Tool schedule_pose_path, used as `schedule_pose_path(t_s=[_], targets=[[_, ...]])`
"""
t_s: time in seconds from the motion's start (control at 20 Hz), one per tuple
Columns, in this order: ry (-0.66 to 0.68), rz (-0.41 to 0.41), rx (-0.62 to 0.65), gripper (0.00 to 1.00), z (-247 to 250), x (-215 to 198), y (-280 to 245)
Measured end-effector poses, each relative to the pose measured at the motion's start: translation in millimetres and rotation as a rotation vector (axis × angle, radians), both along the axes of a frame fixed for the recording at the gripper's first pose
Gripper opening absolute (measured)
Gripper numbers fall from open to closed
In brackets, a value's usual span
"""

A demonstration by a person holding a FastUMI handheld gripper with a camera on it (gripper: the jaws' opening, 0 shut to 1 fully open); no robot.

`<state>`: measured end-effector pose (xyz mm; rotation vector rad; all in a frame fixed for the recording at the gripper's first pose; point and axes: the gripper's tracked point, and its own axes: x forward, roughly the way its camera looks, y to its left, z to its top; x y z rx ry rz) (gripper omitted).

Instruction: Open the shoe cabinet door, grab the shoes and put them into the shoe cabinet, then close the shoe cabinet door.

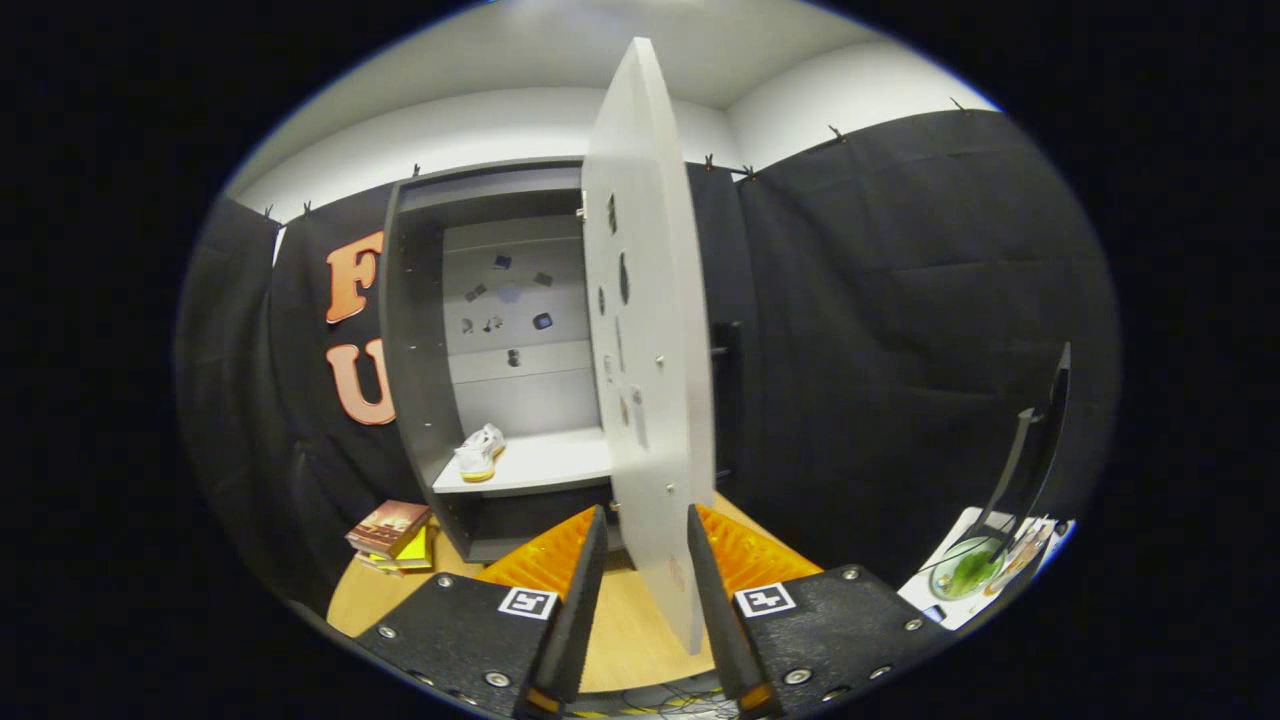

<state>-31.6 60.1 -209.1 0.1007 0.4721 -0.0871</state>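
Shoe cabinet (420,330) open, 1 shoe (480,452) on its shelf, gripper (646,545) unclenched, door (645,330) edge between fingers

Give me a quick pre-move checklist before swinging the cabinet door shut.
1. Shoe on the cabinet shelf, inside the front edge: ok.
2. Door open, its edge between the gripper fingers: ok.
3. Fingers pressing on the door: cannot tell; a gap seems to show on the left side.
4. Books on the floor left of the cabinet, outside the door's swing: ok.
5. Second shoe stowed: cannot tell; one is visible.
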Motion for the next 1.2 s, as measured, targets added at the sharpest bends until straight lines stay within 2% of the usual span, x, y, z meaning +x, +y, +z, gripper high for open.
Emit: schedule_pose_path(t_s=[0.1, 0.2, 0.4, 0.6, 0.8, 0.95, 1.05, 1.2], targets=[[0.038, 0.080, 0.076, 0.68, -17, -4, 36], [0.090, 0.146, 0.093, 0.78, -39, -8, 59], [0.250, 0.246, 0.105, 0.85, -101, -27, 98], [0.411, 0.333, 0.159, 0.85, -175, -58, 147], [0.557, 0.342, 0.218, 0.87, -221, -90, 172], [0.617, 0.362, 0.211, 0.86, -242, -107, 180], [0.658, 0.369, 0.208, 0.81, -261, -116, 187], [0.675, 0.335, 0.166, 0.70, -281, -119, 184]])
